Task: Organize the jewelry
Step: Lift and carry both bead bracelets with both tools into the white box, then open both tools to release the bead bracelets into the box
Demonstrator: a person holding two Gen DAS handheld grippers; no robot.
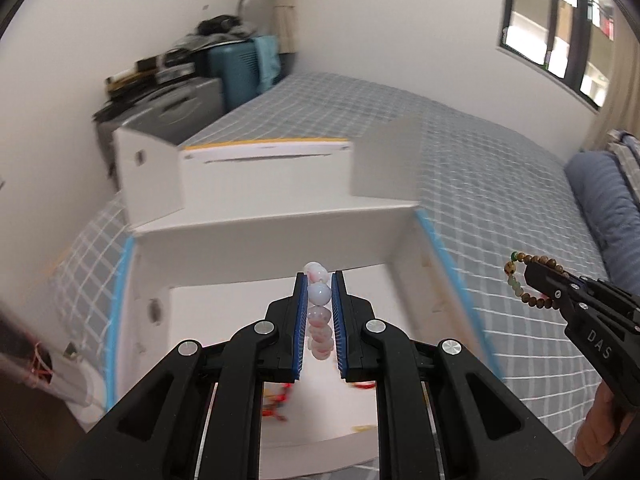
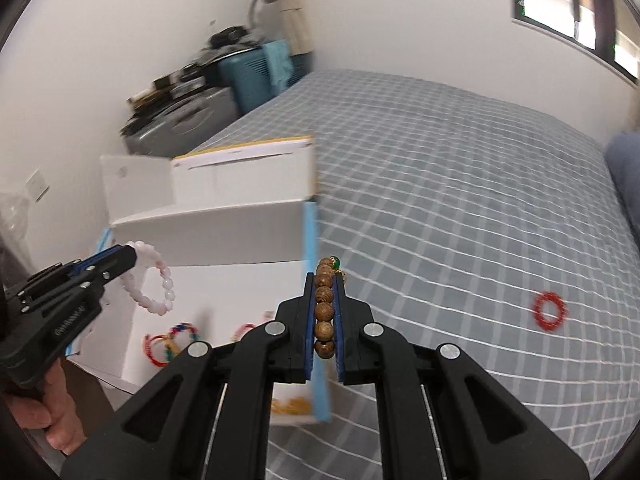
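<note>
The left gripper (image 1: 320, 292), fingers clamped on the pink bracelet (image 1: 319, 320), is nearer the white box (image 1: 256, 236) at twelve o'clock (open-topped); the right gripper (image 2: 325, 280) clamps the wooden bracelet (image 2: 324, 312).

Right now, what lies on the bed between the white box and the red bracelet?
Nothing. In the right wrist view, only bare checked bedsheet stretches from the white box to the red bracelet. The left wrist view does not show it.
</note>
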